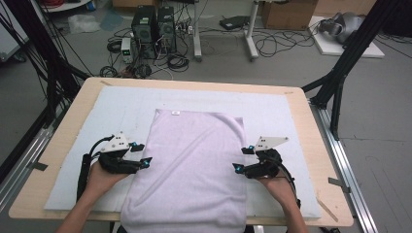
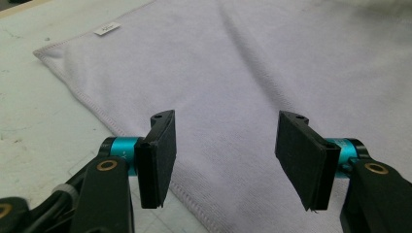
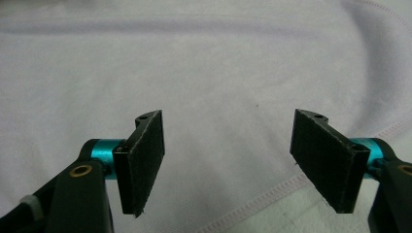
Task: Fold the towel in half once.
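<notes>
A pale lilac towel (image 1: 192, 165) lies flat on the white mat (image 1: 126, 104), its near end hanging over the table's front edge. A small white label (image 1: 175, 113) marks its far left corner. My left gripper (image 1: 141, 154) stands open at the towel's left edge, jaws pointing inward over the hem (image 2: 121, 131). At the towel's right edge my right gripper (image 1: 243, 159) is open too, with the stitched hem (image 3: 272, 194) running below its jaws. Nothing is between either pair of pads. The towel (image 2: 252, 73) and its label (image 2: 107, 29) show in the left gripper view, the towel (image 3: 218, 73) also in the right gripper view.
The mat covers most of a light wooden table (image 1: 311, 121). Black frame legs (image 1: 340, 73) stand at the table's right and left. Computer towers (image 1: 154, 26), cables and boxes sit on the floor beyond the far edge.
</notes>
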